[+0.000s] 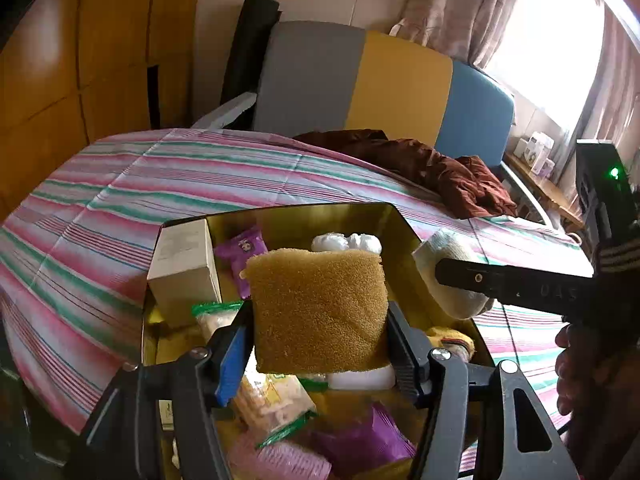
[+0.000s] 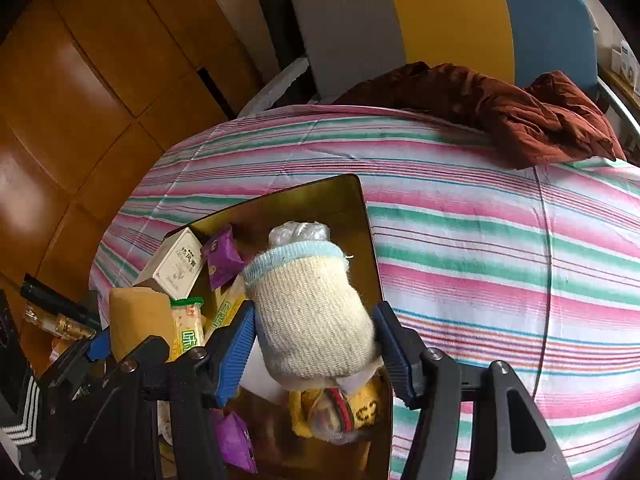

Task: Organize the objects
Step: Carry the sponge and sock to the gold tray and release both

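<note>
Left gripper: jaws part-way apart, clamped on a brown sponge by its two side edges. Sponge: coarse open-pored face, squarish slab, pale layer along its lower edge. Judged very light, soft, springy; it would give under a hard squeeze, so the edge-to-edge hold low on the slab looks right. Not slippery, not fragile

Below and ahead of those jaws: a shiny gold tin on the striped bedsheet, rounded corners, hard mirror-smooth walls. Inside, left of the sponge, a stiff cream carton and a crinkly purple packet; under the sponge, clear-and-green snack bags, thin film, likely slick

Right gripper: jaws part-way apart, pads pressing both flanks of a rolled sock. Sock: cream ribbed knit, pale blue cuff at the far end, plump cylinder. Judged light, squashy, grippy; a mid-body hold suits it, no damage risk

Sock hangs over the tin's right half; beneath it a yellow cloth bundle, beyond its cuff a clear plastic wad. Far right, crumpled maroon cloth on the sheet
</note>
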### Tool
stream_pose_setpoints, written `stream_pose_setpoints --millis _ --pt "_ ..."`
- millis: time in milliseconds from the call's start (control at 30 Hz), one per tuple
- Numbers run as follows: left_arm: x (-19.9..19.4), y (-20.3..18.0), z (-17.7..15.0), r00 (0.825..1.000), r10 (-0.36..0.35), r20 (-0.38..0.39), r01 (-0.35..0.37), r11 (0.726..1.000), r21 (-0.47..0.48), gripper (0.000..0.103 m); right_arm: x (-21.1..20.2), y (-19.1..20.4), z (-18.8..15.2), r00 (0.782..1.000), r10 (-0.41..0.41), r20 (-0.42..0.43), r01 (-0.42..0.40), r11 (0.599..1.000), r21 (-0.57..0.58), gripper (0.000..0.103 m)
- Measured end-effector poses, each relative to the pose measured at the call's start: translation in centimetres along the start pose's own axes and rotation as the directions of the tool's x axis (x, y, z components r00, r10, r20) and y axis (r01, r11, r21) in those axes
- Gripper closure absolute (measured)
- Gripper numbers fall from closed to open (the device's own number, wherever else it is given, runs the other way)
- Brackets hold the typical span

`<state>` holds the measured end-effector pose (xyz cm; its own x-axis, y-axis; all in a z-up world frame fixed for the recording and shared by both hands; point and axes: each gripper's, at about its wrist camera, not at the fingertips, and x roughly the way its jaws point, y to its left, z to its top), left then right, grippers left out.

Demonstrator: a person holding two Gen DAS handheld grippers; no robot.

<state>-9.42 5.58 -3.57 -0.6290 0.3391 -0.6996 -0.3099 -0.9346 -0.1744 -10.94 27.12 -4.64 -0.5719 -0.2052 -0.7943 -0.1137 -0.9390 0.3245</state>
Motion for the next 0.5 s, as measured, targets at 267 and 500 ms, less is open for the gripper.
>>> stream_pose_setpoints --millis 267,500 --pt "1.1 -0.6 0.0 1.000 0.024 -0.008 -0.023 1.000 0.013 0.040 1.3 0.3 1.3 1.000 -0.014 -0.016 0.014 1.000 -0.020 0.042" --pt "1.9 -0.8 0.3 0.999 0.031 -0.013 -0.031 0.999 0.009 0.035 2.5 0.8 2.1 0.999 -0.008 -0.032 0.007 1.000 -0.021 0.041"
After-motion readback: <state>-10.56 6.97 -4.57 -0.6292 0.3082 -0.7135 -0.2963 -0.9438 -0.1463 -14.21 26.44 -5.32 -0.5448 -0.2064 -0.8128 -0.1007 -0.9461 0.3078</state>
